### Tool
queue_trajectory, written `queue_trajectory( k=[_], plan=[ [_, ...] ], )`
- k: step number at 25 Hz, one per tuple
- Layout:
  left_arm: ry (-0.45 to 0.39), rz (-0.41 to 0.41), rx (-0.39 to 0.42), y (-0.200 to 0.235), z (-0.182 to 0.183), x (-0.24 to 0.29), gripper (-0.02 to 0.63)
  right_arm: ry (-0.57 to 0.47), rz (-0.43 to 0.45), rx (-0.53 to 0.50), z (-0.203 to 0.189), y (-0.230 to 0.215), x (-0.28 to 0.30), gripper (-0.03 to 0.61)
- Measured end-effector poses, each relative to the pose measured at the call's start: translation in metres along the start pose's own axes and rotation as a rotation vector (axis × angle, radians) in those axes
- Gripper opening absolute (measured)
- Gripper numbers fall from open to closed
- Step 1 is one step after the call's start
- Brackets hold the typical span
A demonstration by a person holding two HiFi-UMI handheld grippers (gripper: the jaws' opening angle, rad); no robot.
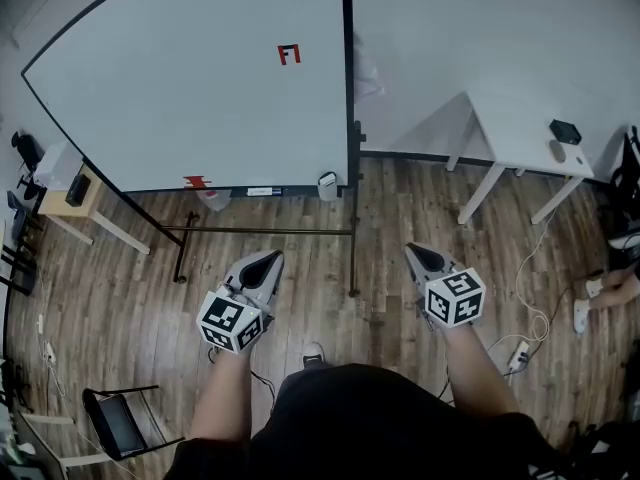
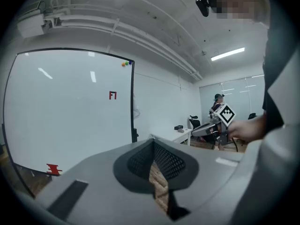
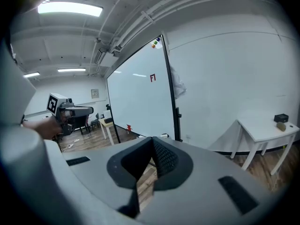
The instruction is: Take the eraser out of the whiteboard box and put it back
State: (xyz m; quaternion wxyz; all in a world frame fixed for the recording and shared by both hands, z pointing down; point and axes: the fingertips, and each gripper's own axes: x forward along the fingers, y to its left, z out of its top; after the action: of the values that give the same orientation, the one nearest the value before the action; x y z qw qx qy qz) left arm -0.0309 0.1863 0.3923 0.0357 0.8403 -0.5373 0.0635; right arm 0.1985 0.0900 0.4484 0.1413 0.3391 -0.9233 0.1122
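Left gripper (image 1: 270, 260) and right gripper (image 1: 414, 252) have jaws pressed together on nothing, well back from the whiteboard (image 1: 190, 88), likely because the eraser, too small to see, probably sits in the white box (image 1: 327, 185) at the whiteboard's bottom right corner.

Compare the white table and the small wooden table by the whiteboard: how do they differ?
The white table stands right of the whiteboard; the wooden table stands at its left end. The white table is larger and white-topped; the wooden table is smaller and tan-topped. Both stand on the wooden floor.
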Motion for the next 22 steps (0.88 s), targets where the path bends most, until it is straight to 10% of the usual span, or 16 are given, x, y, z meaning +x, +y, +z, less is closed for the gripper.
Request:
queue_trajectory(
  k=[22],
  plan=[
    [0.04,-0.089,-0.035,0.07,-0.022,0.073,0.011,0.047,-0.063,0.058,0.001,-0.035,0.078,-0.005]
  ],
)
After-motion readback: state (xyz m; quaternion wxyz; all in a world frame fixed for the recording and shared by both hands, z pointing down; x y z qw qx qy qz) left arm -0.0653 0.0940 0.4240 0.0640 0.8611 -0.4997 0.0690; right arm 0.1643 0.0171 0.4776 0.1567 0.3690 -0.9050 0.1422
